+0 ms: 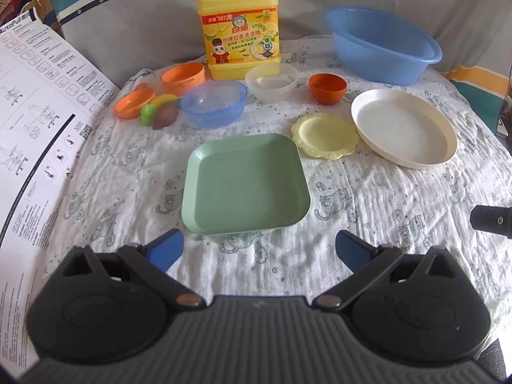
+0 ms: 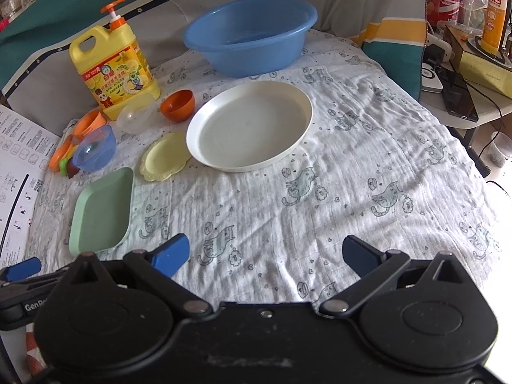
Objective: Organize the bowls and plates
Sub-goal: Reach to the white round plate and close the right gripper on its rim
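A green square plate (image 1: 244, 184) lies on the cloth just ahead of my open, empty left gripper (image 1: 259, 251); it also shows in the right wrist view (image 2: 102, 211). A small yellow scalloped plate (image 1: 324, 135) (image 2: 164, 156) and a large white round plate (image 1: 404, 128) (image 2: 251, 124) lie to its right. Behind them stand a blue bowl (image 1: 213, 103) (image 2: 94, 148), a clear bowl (image 1: 272, 82) (image 2: 136, 116) and a small orange bowl (image 1: 327, 88) (image 2: 177, 105). My right gripper (image 2: 265, 256) is open and empty, above bare cloth in front of the white plate.
A big blue basin (image 1: 382, 44) (image 2: 249, 33) and a yellow detergent jug (image 1: 240, 25) (image 2: 115, 64) stand at the back. Orange cups (image 1: 184, 76) and toy fruit (image 1: 160, 112) sit at the left. A printed sheet (image 1: 35, 121) lies left. A side table with clutter (image 2: 464, 57) stands right.
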A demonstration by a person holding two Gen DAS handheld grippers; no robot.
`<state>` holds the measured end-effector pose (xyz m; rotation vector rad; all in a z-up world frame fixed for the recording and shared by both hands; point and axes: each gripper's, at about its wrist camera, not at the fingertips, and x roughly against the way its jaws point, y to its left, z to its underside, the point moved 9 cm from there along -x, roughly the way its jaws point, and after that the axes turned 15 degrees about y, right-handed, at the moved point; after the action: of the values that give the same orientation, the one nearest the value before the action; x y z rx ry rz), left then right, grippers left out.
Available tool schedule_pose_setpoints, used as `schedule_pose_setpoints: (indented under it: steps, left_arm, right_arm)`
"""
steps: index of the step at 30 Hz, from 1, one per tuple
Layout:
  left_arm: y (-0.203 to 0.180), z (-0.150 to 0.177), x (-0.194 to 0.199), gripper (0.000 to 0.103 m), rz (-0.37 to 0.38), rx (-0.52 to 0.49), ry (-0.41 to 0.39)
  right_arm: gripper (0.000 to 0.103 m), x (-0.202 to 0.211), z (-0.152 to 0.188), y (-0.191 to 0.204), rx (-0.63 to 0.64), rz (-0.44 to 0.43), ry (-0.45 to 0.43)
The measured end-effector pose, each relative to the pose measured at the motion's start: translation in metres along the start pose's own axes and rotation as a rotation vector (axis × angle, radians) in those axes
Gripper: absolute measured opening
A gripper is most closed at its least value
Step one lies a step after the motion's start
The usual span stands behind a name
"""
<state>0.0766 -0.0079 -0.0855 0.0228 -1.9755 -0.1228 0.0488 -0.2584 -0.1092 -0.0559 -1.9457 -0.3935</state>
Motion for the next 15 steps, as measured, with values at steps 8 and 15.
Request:
schedule_pose_setpoints:
  steps: [8, 15]
  left_arm:
    - [-0.014, -0.031, -0.019, 0.103, 0.011, -0.037, 0.006]
    - [-0.046, -0.078, -0.034, 0.103, 0.034, -0.102, -0.016]
  right_arm:
    - [0.103, -0.014, -0.033, -0.020, -0.030, 0.023, -0.054]
    - [0.103, -0.017, -0.079, -0.033, 0.019, -0.074, -0.213]
